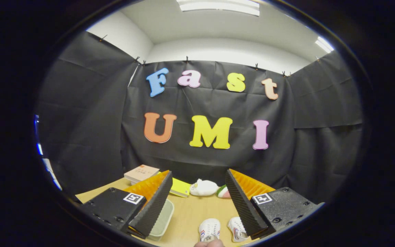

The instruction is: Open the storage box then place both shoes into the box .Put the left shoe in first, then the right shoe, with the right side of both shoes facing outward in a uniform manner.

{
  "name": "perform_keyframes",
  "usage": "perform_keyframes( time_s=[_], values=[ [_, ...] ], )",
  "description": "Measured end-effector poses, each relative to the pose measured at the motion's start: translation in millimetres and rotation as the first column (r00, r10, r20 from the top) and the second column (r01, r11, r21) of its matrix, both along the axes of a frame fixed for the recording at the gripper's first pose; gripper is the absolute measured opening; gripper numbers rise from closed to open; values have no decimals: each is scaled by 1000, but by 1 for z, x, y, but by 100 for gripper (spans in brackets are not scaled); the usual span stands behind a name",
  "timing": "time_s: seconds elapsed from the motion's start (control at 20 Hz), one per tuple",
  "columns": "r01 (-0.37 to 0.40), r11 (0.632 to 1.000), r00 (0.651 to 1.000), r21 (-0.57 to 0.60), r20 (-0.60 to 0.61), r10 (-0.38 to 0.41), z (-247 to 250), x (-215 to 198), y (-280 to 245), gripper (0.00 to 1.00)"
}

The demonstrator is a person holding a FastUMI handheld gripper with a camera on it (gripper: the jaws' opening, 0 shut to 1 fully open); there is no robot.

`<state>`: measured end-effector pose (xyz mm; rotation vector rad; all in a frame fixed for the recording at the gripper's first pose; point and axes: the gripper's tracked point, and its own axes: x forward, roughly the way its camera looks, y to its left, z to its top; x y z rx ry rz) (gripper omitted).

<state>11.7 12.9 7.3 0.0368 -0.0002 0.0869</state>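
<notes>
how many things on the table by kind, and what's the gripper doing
shoes: 2 (left one, right one)
storage box: 1
books: 1
yellow pads: 1
white soft toys: 1
red and green things: 1
total: 7
gripper: open, fingers wide apart, holding nothing

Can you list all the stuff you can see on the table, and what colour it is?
shoes: 2, white with red and blue stripes, side by side on the table between the fingers
storage box: 1, pale translucent, partly behind the left finger
book: 1, cream with a red mark, far side of the table by the black cloth wall
yellow pad: 1, yellow, lying flat beyond the fingers
plush toy: 1, white, beside the yellow pad
round toy: 1, green, white and pink, right of the plush toy
table: 1, light wood
gripper: 1, black and orange, fingers open, holding nothing
</notes>
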Motion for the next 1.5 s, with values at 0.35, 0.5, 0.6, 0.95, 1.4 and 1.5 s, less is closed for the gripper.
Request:
perform_keyframes(
  time_s=[0.35,0.5,0.6,0.95,1.4,1.5],
  values=[
    [-10,1000,999,5,-31,10,-6,3,-3,100],
    [-19,1000,998,10,-53,20,-11,7,-6,100],
    [-31,999,998,11,-61,31,-14,11,-7,100],
    [-89,996,992,18,-92,91,-27,25,-22,100],
    [-291,948,931,130,-190,312,-79,44,-19,100],
    [-351,917,890,188,-237,389,-97,46,-10,100]
  ],
)
